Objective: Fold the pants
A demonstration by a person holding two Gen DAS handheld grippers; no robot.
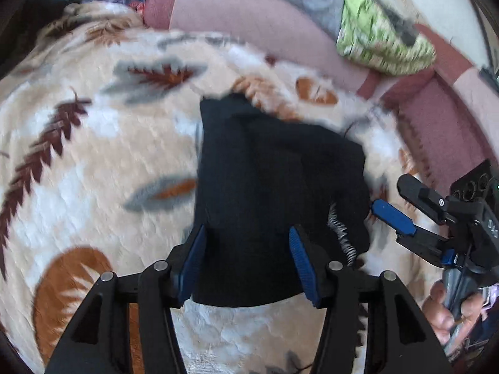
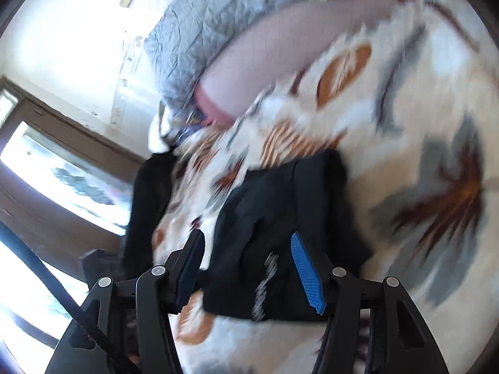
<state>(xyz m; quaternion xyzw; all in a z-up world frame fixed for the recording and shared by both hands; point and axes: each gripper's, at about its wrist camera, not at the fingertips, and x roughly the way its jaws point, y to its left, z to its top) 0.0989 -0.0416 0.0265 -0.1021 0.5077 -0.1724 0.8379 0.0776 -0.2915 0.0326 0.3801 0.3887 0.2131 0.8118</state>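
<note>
Left tool: right up close, jaws spread apart, the blue pads either side of the near edge of the pants but not pinching them.
Right tool: same story in its own view, jaws apart over the dark cloth, nothing clamped; from the left view it sits off the bundle's right side.
Pants: black, lying on the patterned blanket of the bed as a compact, roughly rectangular bundle, layers stacked.
Drawstring: grey-white cord poking out at the near right edge.
Done so far: looks like the main folds are in, both tools let go.
Still to do: perhaps tuck that cord and square the edges; blur hides finer creases.
</note>
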